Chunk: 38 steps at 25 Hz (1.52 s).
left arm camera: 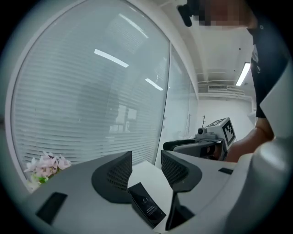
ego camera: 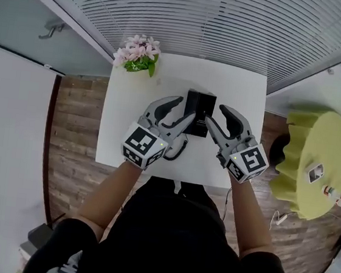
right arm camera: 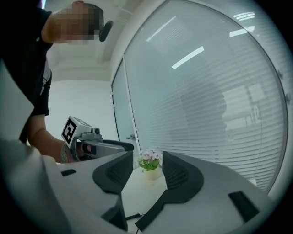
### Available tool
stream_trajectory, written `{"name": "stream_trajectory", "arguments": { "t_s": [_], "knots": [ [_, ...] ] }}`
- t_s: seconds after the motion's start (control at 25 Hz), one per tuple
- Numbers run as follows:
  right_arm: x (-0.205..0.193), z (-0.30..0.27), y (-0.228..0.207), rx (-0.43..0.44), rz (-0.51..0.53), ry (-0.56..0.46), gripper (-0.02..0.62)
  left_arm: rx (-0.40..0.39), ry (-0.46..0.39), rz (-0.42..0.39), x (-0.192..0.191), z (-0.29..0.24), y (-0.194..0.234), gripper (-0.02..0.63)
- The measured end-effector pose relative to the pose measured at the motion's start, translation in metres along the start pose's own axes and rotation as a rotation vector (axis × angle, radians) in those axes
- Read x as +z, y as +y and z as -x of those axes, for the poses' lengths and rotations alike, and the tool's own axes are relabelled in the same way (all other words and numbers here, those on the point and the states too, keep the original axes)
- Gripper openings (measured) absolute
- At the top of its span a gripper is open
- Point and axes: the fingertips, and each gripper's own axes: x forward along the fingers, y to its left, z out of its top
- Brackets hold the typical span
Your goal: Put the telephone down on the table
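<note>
A black telephone (ego camera: 200,105) lies on the white table (ego camera: 237,85), its coiled cord (ego camera: 178,150) trailing toward the near edge. My left gripper (ego camera: 184,109) hovers over the phone's left side and my right gripper (ego camera: 217,115) over its right side; both are open and hold nothing. In the left gripper view the jaws (left arm camera: 145,171) stand apart, with the telephone (left arm camera: 146,205) far below on the table. In the right gripper view the open jaws (right arm camera: 145,171) frame the table, and a black edge of the phone (right arm camera: 153,212) shows low down.
A pot of pink flowers (ego camera: 138,53) stands at the table's far left corner. A wall of glass with blinds (ego camera: 233,17) runs behind the table. A round yellow-green table (ego camera: 314,161) with small items sits to the right. Wooden floor (ego camera: 76,134) surrounds the table.
</note>
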Motion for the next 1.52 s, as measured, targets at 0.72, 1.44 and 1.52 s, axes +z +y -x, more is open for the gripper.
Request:
{"name": "stream_trajectory", "arguments": {
  "t_s": [0.72, 1.44, 1.52],
  "knots": [
    [0.058, 0.028, 0.074, 0.011, 0.160, -0.112, 0.023, 0.000, -0.144, -0.162, 0.047, 0.055, -0.052, 0.010],
    [0.055, 0.031, 0.076, -0.010, 0.159, -0.108, 0.023, 0.001, -0.161, -0.126, 0.045, 0.060, -0.049, 0.009],
    [0.054, 0.030, 0.077, -0.010, 0.159, -0.107, 0.023, 0.006, -0.163, -0.121, 0.046, 0.062, -0.048, 0.009]
  ]
}}
